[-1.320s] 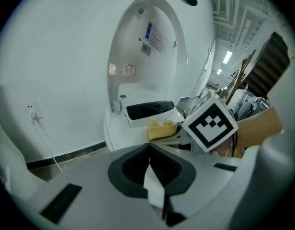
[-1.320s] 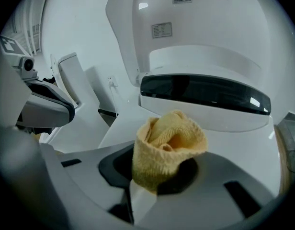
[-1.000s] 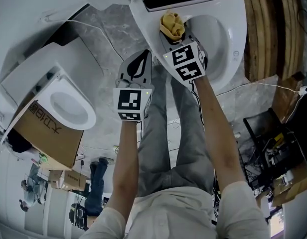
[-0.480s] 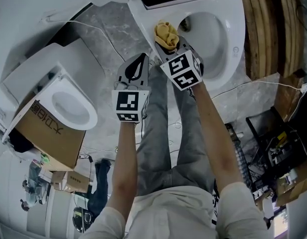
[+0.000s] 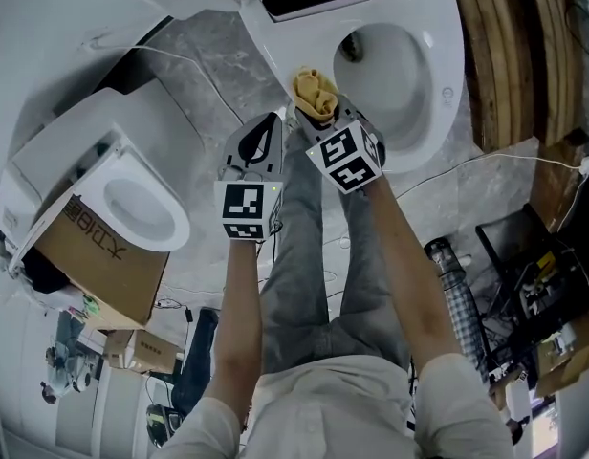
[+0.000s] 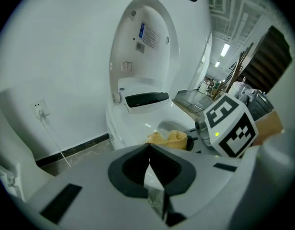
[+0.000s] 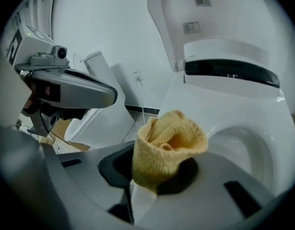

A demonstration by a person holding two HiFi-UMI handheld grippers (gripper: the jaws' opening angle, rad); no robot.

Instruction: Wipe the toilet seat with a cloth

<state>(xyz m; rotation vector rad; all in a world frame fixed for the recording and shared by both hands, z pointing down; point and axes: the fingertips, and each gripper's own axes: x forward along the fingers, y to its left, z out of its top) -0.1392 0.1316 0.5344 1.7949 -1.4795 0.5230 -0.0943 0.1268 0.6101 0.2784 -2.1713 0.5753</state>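
Right gripper [image 5: 319, 117] clasps cloth [image 5: 315, 92] at toilet seat [image 5: 451, 60], left gripper [image 5: 272, 120] closed alongside.

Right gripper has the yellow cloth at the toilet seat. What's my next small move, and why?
Probably ease the right gripper down so the cloth presses on the toilet seat. Its jaws are shut on the bunched cloth, which pokes out over the seat's rim, but contact isn't clear from these views. The left gripper, shut and empty, hangs off to the side.
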